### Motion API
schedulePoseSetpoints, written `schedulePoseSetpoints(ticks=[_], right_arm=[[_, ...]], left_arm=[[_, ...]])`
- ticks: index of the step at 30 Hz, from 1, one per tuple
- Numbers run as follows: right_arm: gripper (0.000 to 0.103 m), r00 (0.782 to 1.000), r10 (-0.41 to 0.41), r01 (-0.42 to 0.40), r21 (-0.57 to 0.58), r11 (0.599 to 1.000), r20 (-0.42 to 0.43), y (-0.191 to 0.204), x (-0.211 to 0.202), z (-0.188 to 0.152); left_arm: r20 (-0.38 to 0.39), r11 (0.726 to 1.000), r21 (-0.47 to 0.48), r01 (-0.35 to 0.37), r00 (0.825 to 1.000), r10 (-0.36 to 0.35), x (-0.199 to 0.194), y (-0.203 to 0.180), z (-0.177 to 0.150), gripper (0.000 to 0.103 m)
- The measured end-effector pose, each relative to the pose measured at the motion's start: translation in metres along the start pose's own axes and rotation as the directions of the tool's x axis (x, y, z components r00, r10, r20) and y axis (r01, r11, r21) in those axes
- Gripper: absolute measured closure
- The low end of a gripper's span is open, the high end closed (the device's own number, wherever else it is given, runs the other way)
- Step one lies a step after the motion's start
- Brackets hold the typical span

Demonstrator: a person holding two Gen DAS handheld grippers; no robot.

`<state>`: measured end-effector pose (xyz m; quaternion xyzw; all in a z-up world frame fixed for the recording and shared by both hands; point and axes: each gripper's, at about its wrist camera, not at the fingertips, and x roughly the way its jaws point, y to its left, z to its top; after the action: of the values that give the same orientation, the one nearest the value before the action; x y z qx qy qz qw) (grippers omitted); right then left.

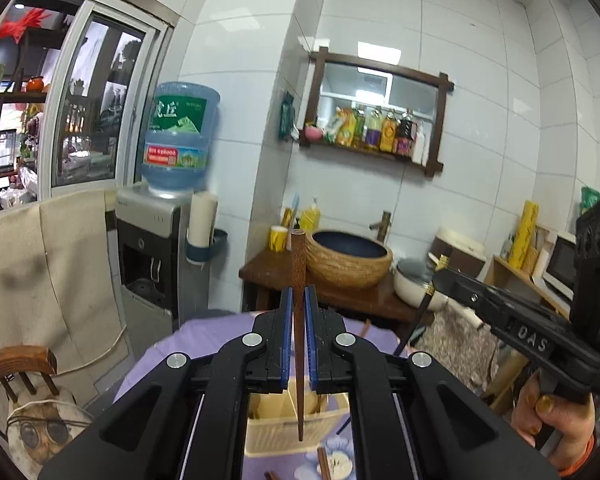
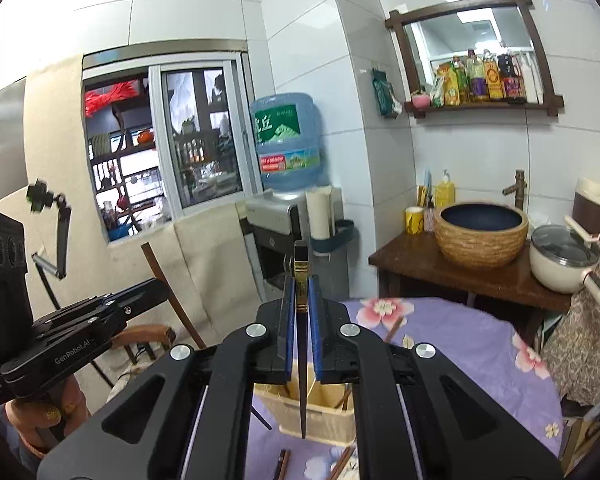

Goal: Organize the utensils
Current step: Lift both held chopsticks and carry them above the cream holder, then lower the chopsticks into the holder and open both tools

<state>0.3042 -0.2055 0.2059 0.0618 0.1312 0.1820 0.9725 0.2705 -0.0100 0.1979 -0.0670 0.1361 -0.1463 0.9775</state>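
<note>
My left gripper is shut on a brown wooden chopstick held upright, its lower tip hanging over the cream utensil holder. My right gripper is shut on a black chopstick with a gold band, also upright, its tip over the same cream holder. The right gripper also shows in the left wrist view, and the left gripper in the right wrist view. Loose chopsticks lie on the purple floral tablecloth near the holder.
A wooden stand with a woven basin and a white pot is behind the table. A water dispenser stands at the wall. A wooden chair is at the left.
</note>
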Motion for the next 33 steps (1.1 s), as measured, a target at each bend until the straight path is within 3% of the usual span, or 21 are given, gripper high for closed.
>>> schedulePoseSetpoints(ticks=[5,18,33], right_arm=[[0.095,0.998,-0.059,0.06,-0.028,0.998,0.036,0.003,0.019,0.015],[0.095,0.989,-0.094,0.098,0.033,0.995,-0.117,-0.021,0.094,-0.069],[0.095,0.98,-0.1,0.116,0.086,0.99,-0.169,-0.038,0.112,-0.099]], left_arm=[[0.002,0.998,-0.029,-0.047,0.999,0.048,0.034,0.008,0.014,0.097],[-0.175,0.994,-0.052,-0.094,0.981,0.083,0.101,0.028,-0.067,0.097],[-0.261,0.993,-0.056,-0.107,0.961,0.089,0.126,0.036,-0.11,0.096]])
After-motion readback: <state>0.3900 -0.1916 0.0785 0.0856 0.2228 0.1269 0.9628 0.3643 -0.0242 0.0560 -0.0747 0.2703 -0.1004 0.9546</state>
